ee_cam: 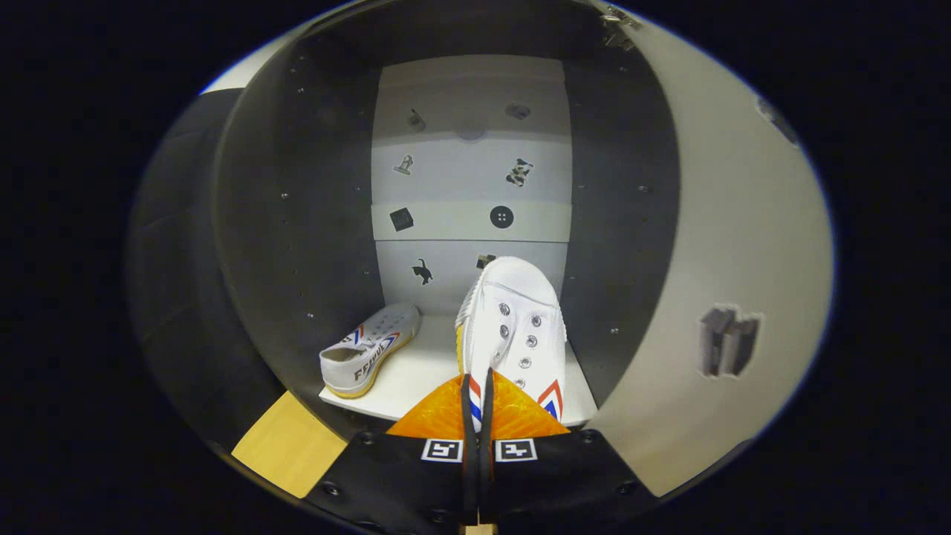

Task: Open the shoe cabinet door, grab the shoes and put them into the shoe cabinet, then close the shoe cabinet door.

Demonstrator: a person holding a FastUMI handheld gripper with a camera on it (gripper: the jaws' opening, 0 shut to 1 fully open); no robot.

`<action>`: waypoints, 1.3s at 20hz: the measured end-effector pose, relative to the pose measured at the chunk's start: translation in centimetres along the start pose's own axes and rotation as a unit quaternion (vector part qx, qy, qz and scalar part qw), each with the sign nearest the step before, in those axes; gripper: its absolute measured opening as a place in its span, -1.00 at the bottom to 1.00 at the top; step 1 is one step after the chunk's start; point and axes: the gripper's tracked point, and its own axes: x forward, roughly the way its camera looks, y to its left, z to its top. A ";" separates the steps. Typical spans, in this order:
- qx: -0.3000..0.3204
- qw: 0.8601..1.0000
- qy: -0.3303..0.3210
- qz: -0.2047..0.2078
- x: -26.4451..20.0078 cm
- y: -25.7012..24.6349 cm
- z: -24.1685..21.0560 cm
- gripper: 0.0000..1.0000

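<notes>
Cabinet (297, 223) walls rose dark and matte on both sides, dotted with rows of small shelf-pin holes, while the pale back panel carried several small dark stickers. Its door (713, 245) stood swung open to the right, a smooth light slab with a blocky handle (728, 340) on its face and a metal hinge at the top corner. A white shelf (416, 371) formed the floor of the compartment, flat and glossy. A strip of light wood floor (290, 444) showed below the cabinet's left edge.

Two white canvas sneakers were inside. The left shoe (369, 349) lay on the shelf near the left wall, heel toward the camera, with a yellowish rubber sole, red and blue chevrons and dark lettering on its side. The right shoe (516, 334) pointed toe-up toward the back panel, its metal eyelets in two rows, the same red and blue stripes at its heel end.

The gripper (478, 405) reached level into the opening, its fingers closed tight together on the heel of the right shoe, holding it just above the shelf's front edge.
</notes>
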 end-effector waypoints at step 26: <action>-0.019 0.994 -0.098 -0.042 -2.4 1.7 3.2 0.96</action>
